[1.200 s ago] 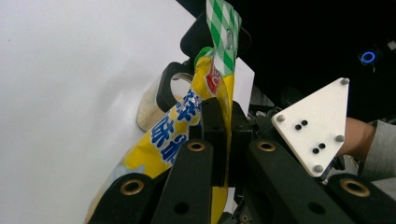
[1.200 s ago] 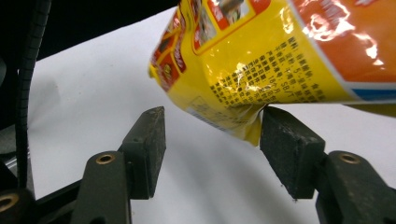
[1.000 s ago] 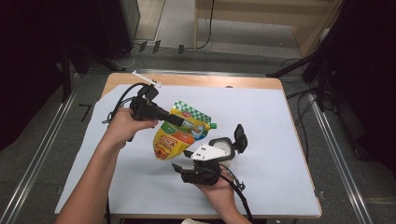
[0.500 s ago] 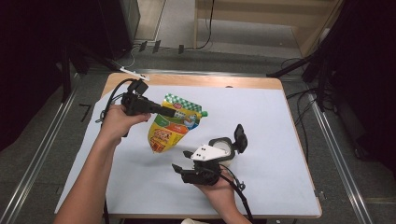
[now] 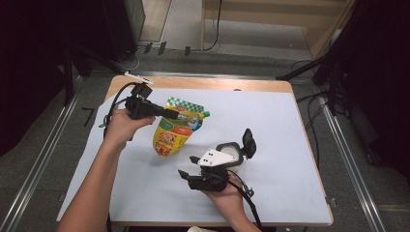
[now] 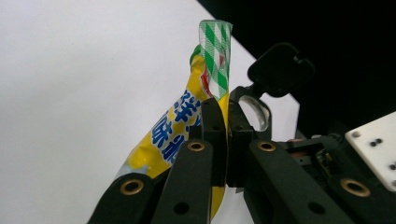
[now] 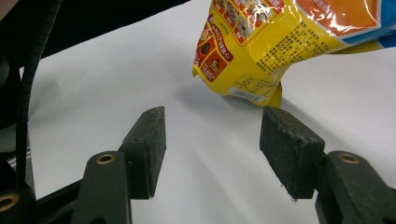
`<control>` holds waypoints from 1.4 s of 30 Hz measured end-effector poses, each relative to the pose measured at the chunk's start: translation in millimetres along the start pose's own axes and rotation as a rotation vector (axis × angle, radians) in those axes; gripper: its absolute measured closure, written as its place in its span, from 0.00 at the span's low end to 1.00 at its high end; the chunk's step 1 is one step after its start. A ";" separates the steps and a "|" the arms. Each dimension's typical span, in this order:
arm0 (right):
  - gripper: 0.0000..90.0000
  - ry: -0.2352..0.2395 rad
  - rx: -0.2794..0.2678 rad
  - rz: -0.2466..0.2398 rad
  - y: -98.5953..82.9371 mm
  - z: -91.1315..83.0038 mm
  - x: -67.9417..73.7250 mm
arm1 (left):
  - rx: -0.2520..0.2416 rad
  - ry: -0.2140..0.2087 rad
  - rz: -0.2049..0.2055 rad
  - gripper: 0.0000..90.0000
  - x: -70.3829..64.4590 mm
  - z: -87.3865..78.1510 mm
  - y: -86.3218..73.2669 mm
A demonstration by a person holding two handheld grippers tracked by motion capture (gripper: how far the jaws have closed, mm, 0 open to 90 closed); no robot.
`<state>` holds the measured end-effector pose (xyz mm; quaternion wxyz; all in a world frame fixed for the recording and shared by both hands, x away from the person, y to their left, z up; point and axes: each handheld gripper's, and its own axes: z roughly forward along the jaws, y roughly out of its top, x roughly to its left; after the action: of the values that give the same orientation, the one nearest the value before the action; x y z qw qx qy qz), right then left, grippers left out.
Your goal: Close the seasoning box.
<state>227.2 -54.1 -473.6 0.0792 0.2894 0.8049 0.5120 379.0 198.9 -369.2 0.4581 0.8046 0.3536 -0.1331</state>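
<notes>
The left claw [image 5: 170,114] is clamped on the green-checked top edge of the yellow pouch [image 5: 175,131], hanging it above the table [image 5: 290,125] so the right claw [image 7: 212,149], spread apart just below the pouch, can probably take its bottom.

Pouch [image 5: 175,131] left of frame centre on paper sheet [image 5: 270,121], sheet on table [image 5: 232,84]. Left gripper [image 5: 170,114] at pouch's upper edge, from left. Right gripper [image 5: 186,174] lower centre, below pouch, apart from it.

black grippers [image 5: 205,176], brass screws, grey plate, trailing cables.
</notes>
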 end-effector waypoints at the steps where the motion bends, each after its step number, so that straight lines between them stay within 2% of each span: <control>1: 0.47 0.001 0.000 0.001 -0.1 0.0 -0.3 | -0.004 0.003 0.000 1.00 0.7 -0.8 -0.4; 4: 0.47 0.001 0.001 0.002 -0.3 0.1 -0.3 | -0.005 0.001 0.002 1.00 2.6 -3.9 -1.8; 6: 0.47 0.000 0.001 0.000 -0.2 0.3 0.0 | 0.007 0.005 0.023 1.00 2.0 -6.5 -3.0; 9: 0.47 0.001 0.002 -0.001 -0.1 0.3 0.2 | 0.017 -0.025 0.044 0.94 0.4 -10.8 -4.6; 10: 0.47 0.000 0.002 -0.002 -0.1 0.1 0.3 | 0.013 -0.015 0.060 0.93 -1.1 -12.4 -4.8; 16: 0.47 0.000 0.005 -0.004 -0.9 0.2 0.9 | 0.002 0.016 0.072 0.86 -3.8 -19.7 -5.4; 22: 0.47 0.000 0.006 -0.008 -0.4 0.1 0.9 | -0.023 0.009 0.090 0.77 -10.8 -27.9 -3.9; 25: 0.47 0.003 0.010 -0.009 -0.4 0.1 0.8 | -0.044 0.005 0.082 0.74 -13.8 -31.1 -3.0; 31: 0.47 0.008 0.016 -0.006 -0.2 0.1 1.5 | -0.046 0.023 0.084 0.71 -18.6 -36.8 -1.3; 35: 0.47 0.010 0.017 -0.001 0.7 -0.8 1.0 | -0.081 0.043 0.092 0.69 -21.9 -43.0 -0.7; 42: 0.47 0.013 0.031 0.000 0.6 0.0 0.5 | -0.087 0.085 0.084 0.68 -17.6 -43.4 -1.5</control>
<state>227.0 -53.7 -473.0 0.0693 0.2871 0.8132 0.5014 360.6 227.6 -337.0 0.4823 0.8031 0.3440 -0.0638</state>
